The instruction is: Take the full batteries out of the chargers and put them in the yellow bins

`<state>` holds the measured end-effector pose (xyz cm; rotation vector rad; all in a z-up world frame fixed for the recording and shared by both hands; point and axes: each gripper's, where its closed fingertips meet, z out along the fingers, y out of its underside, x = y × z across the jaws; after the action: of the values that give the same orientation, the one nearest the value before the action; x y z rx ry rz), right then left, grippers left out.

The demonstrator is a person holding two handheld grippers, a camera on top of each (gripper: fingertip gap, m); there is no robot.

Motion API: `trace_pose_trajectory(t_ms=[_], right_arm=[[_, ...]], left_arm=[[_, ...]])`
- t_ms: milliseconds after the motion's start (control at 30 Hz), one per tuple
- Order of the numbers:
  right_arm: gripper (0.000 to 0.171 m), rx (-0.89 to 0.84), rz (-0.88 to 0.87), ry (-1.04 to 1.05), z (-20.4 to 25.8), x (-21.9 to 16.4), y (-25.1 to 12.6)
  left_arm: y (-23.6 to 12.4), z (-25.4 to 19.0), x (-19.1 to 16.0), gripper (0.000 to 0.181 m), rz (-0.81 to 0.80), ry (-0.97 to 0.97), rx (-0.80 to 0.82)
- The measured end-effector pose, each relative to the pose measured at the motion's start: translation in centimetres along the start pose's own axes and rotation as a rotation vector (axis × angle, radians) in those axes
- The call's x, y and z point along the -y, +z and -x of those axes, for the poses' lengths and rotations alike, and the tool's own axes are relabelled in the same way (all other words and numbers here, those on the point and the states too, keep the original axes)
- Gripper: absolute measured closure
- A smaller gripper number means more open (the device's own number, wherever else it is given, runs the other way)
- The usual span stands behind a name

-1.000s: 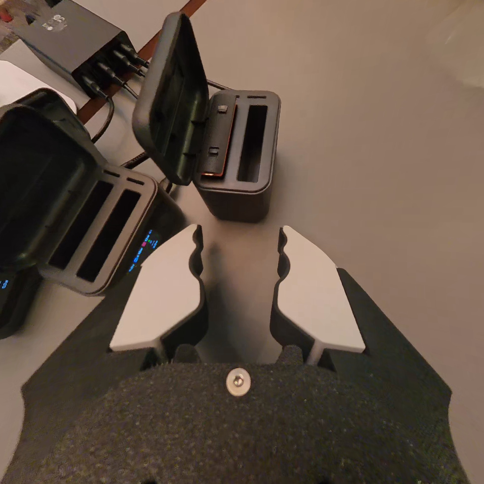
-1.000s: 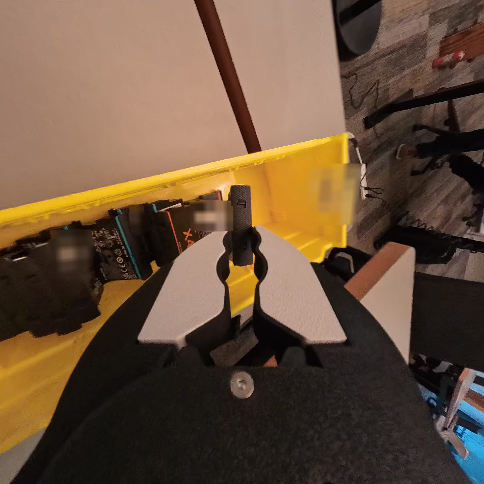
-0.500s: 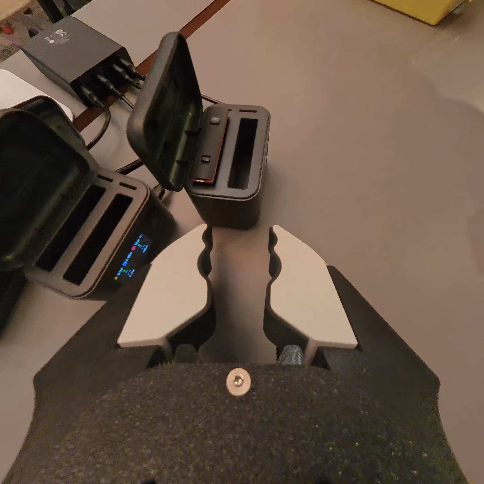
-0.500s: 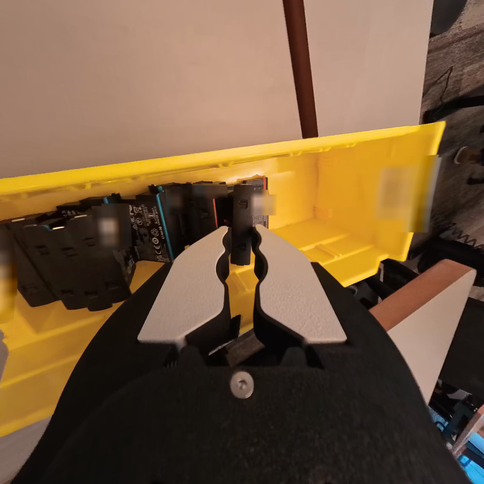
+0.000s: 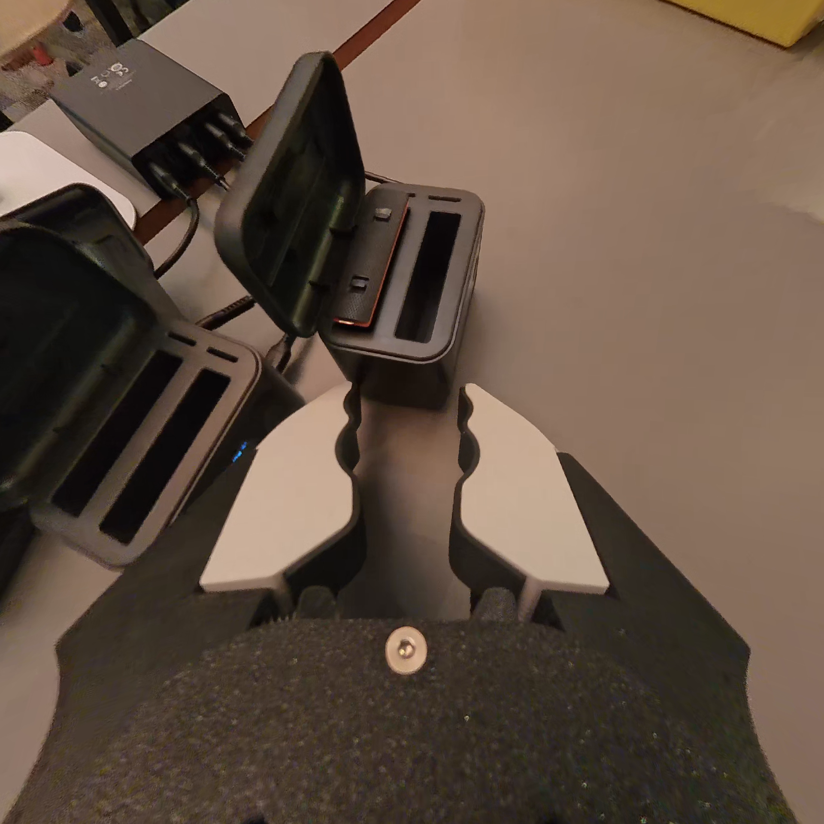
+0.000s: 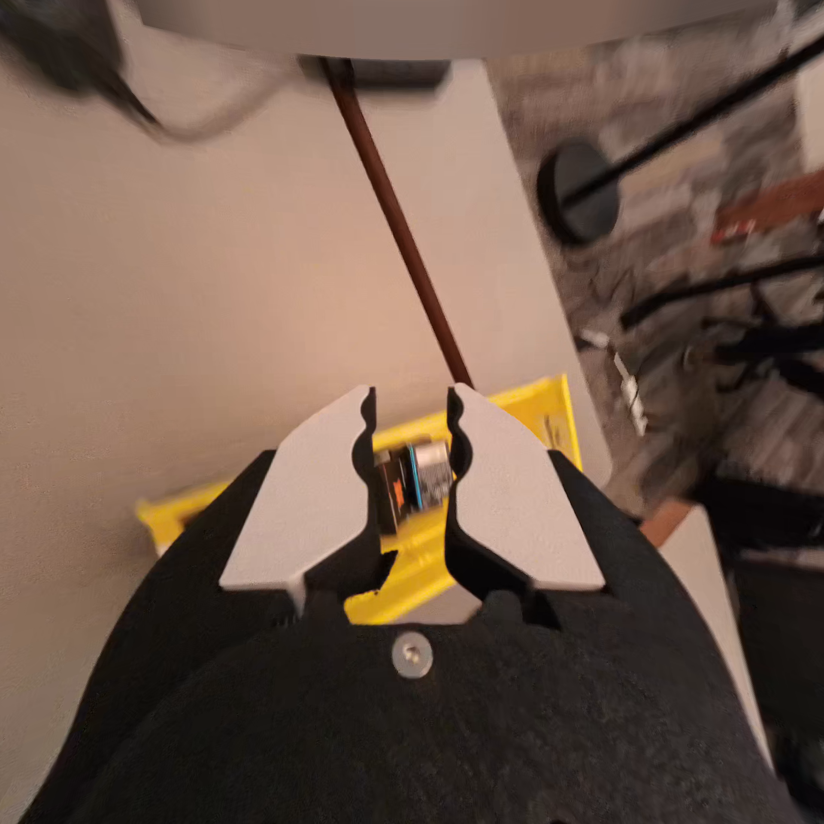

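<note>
Two tabletops meet along a dark brown seam (image 6: 392, 223), and the grey table (image 5: 624, 267) lies bare and wide to the right of the chargers. On the right gripper's side the table edge drops away to a cluttered floor close on the right. The yellow bin (image 6: 553, 423) sits near that edge, its long wall running leftward; most of it is hidden behind the gripper body. A second bit of yellow (image 5: 749, 18) shows at the far corner in the left wrist view.

The near charger (image 5: 133, 446) stands at the left, lid up, both visible slots dark. The far charger (image 5: 414, 285) stands straight ahead of the left gripper (image 5: 406, 397), lid (image 5: 294, 191) raised on its left side; one battery (image 5: 370, 267) with an orange edge sits in its left slot, the right slot dark. A black power hub (image 5: 147, 107) with cables lies beyond.

The left gripper's jaws stand wide apart, holding nothing, tips just before the far charger's front wall. The right gripper (image 6: 411, 397) is also parted and empty, above the bin; batteries in the bin (image 6: 414, 481) show between its fingers, though the view is blurred.
</note>
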<state>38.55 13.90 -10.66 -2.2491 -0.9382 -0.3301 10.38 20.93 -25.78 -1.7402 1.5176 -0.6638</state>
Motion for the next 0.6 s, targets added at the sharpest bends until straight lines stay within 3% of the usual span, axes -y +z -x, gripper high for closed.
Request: trace_pose_trajectory(t_ms=[133,233,500,600], right_arm=[[0.109,0.096,-0.056,-0.109,7.0,7.3,1.8],[0.077,0.201,-0.040,0.065,12.6,10.0,5.7],[0.062,0.105,-0.203,0.665,16.8,12.6,13.9],[0.059,0.099,-0.208,0.713,17.6,13.0,15.4]], left_arm=[[0.8,0.0,0.6,0.140,0.006,0.002,-0.005],[1.4,-0.3,1.1,0.138,0.013,0.012,-0.008],[2.6,-1.4,1.6,0.135,0.037,0.064,-0.071],[0.7,-1.3,0.8,0.141,0.074,0.056,-0.111]])
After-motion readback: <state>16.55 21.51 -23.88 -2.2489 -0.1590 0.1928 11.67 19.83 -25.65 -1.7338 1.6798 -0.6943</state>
